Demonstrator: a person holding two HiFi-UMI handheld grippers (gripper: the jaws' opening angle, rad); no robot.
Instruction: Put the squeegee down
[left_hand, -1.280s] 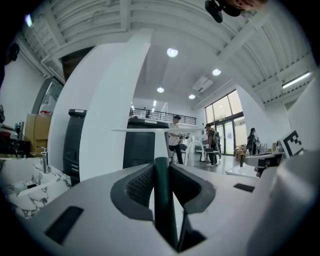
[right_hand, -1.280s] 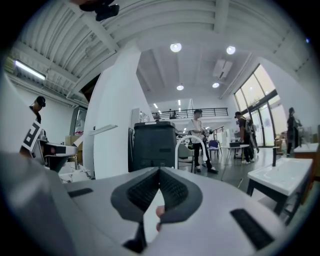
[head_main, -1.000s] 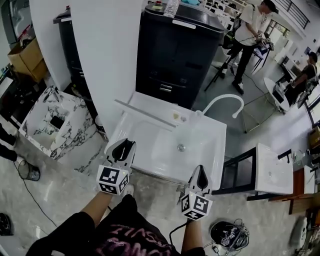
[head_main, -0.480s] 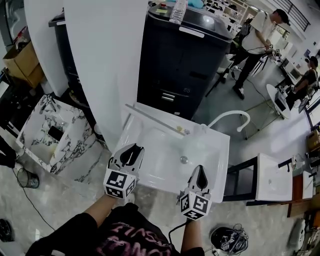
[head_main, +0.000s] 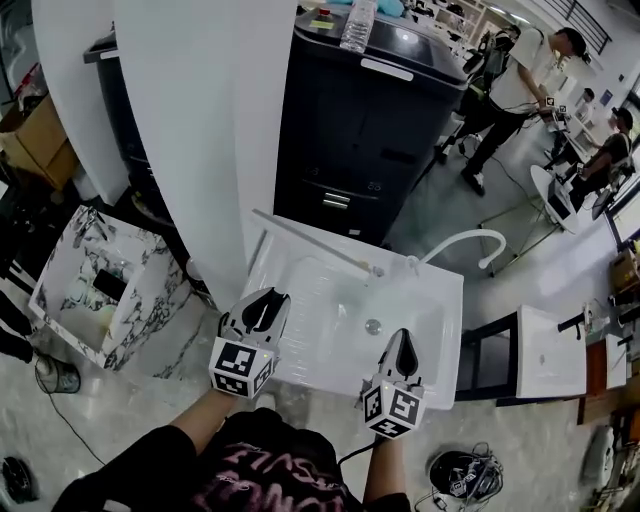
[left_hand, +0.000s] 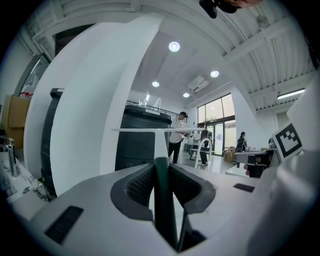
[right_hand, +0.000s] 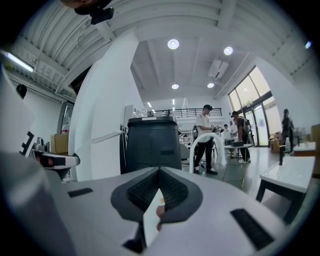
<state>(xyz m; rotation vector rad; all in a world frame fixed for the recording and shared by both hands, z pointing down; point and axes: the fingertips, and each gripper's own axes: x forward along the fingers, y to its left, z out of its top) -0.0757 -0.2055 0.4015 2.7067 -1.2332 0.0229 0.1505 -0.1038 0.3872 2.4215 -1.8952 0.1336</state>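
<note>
My left gripper (head_main: 262, 310) is shut on the squeegee's dark green handle (left_hand: 162, 200), held level over the near left part of the white sink (head_main: 445, 345). The handle runs forward into a white stem and a long white blade (left_hand: 160, 131). In the head view that blade (head_main: 310, 240) lies as a thin white bar across the sink's back left. My right gripper (head_main: 400, 350) hovers over the sink's near edge with its jaws together and nothing held. In the gripper views the left gripper (left_hand: 161, 167) and right gripper (right_hand: 160, 175) both point toward the black cabinet.
A curved white faucet (head_main: 470, 240) stands at the sink's back right, and a drain (head_main: 373, 326) sits mid-basin. Behind are a tall black cabinet (head_main: 370, 130) and a white pillar (head_main: 200, 120). A marble basin (head_main: 70, 280) is left, another white basin (head_main: 545, 350) right. People stand far back right.
The head camera has shifted, so the sink sits a little lower and further right in view. Both grippers keep about the same place over the sink's near edge, the left still holding the squeegee.
</note>
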